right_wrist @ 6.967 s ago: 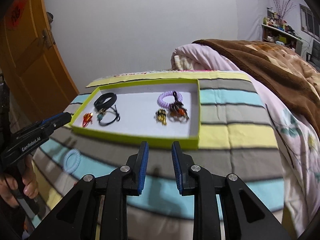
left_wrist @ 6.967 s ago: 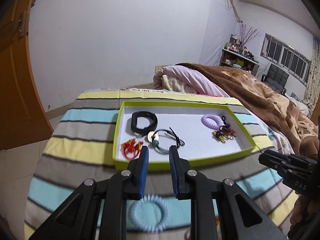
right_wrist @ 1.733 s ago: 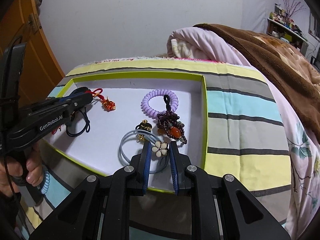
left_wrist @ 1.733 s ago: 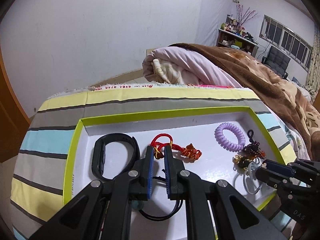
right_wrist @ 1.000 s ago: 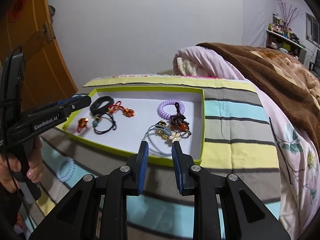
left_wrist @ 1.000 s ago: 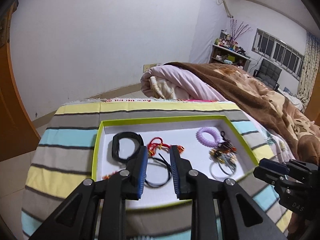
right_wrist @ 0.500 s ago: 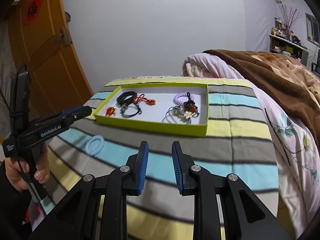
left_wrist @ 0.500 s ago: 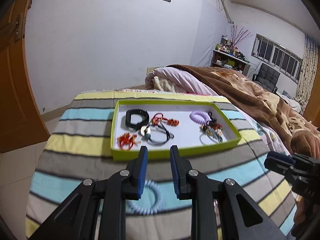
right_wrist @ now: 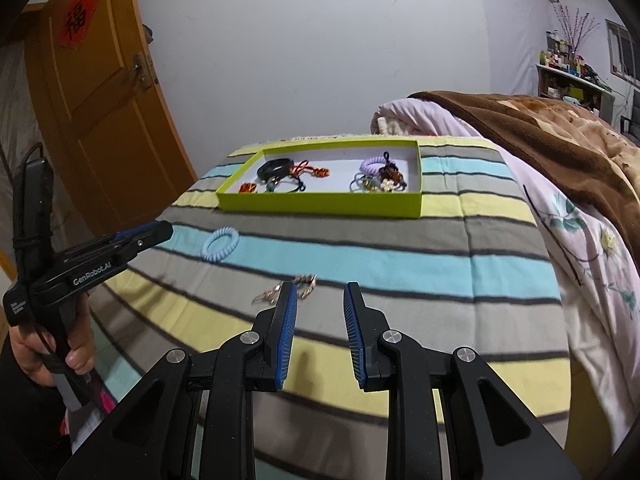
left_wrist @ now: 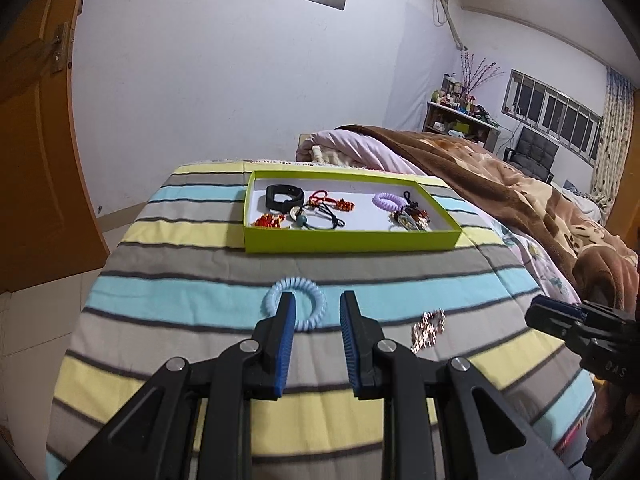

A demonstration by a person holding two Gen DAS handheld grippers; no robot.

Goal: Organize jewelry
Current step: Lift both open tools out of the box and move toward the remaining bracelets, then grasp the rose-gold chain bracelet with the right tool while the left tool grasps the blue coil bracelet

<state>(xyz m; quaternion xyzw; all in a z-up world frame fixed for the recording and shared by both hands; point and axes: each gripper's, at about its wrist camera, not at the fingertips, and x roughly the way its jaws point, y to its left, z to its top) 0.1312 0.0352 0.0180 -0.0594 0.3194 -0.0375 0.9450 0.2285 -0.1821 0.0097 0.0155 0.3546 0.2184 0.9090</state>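
Left gripper [left_wrist: 316,308]: jaws spread, nothing between them, held above the striped blanket [left_wrist: 192,240]. Right gripper [right_wrist: 319,300]: jaws likewise spread and empty, above the same blanket.

Nearest item to the right gripper: a small rose-gold chain piece [right_wrist: 294,289], loose on a grey stripe, partly hidden behind the left fingertip; blurred, so its type is unclear. The left view shows it off to the right of that gripper.

Pale blue coil hair tie [left_wrist: 294,304]: flat on the turquoise stripe, just beyond the left gripper's tips, its near edge hidden behind the left finger. Outside the tray.

Further back: shallow green tray [left_wrist: 352,240] with white floor, resting on the blanket. Inside, left part: black band [left_wrist: 282,197], red cord knot [left_wrist: 330,200], red-orange charm [left_wrist: 269,221], black cord with teal bead [left_wrist: 320,218]. Right part: purple coil tie [left_wrist: 387,201] and a cluster of beaded pieces [left_wrist: 412,218], touching one another.

Beyond the tray: bunched pink quilt [right_wrist: 420,118] under a brown blanket [right_wrist: 540,128].
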